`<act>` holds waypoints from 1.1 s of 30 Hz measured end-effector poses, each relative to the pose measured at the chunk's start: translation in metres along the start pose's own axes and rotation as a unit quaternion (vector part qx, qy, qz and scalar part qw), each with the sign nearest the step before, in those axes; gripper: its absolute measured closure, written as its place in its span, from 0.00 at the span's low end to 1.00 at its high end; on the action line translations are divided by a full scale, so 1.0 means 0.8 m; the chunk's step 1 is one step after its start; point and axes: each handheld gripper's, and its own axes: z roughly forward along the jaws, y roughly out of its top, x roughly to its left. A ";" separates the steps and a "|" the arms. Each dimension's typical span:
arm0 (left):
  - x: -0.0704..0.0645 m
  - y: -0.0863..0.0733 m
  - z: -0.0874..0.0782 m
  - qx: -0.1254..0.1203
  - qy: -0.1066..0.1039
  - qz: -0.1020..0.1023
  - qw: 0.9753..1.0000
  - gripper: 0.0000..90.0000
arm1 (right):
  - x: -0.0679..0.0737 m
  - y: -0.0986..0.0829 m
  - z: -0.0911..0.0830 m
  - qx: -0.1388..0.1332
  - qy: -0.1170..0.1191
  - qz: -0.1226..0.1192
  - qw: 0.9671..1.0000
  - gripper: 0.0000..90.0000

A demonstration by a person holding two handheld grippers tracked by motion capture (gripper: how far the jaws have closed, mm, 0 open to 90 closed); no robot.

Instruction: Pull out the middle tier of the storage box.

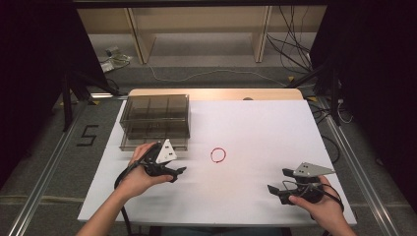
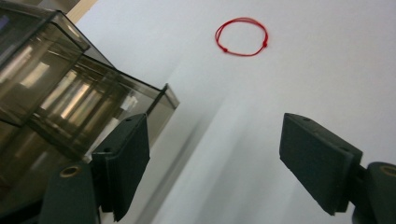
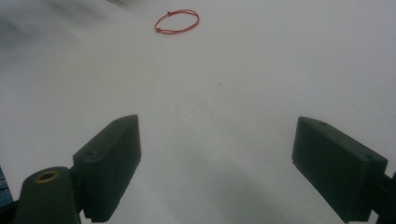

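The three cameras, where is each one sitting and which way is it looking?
High view: above the person's side, facing forward and down on the white table; both forearms, the left gripper and the right gripper show.
Left gripper view: rides the left gripper, looking past its open jaws at the smoky plastic drawer box and the red string loop.
Right gripper view: rides the right gripper, looking past its open jaws across the table at the loop.
Shared: all three views show the red string loop lying on the white table.
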 end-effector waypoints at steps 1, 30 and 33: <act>-0.004 -0.001 0.001 0.002 0.000 0.003 1.000 0.27 | 0.000 0.000 0.000 0.000 0.000 0.000 1.000 0.18; -0.047 -0.007 0.014 -0.037 -0.028 -0.047 0.998 0.28 | -0.001 0.004 0.003 -0.002 0.001 0.000 1.000 0.18; -0.047 -0.007 0.015 -0.035 -0.028 -0.043 0.998 0.28 | -0.001 0.003 0.003 -0.002 0.001 -0.001 1.000 0.18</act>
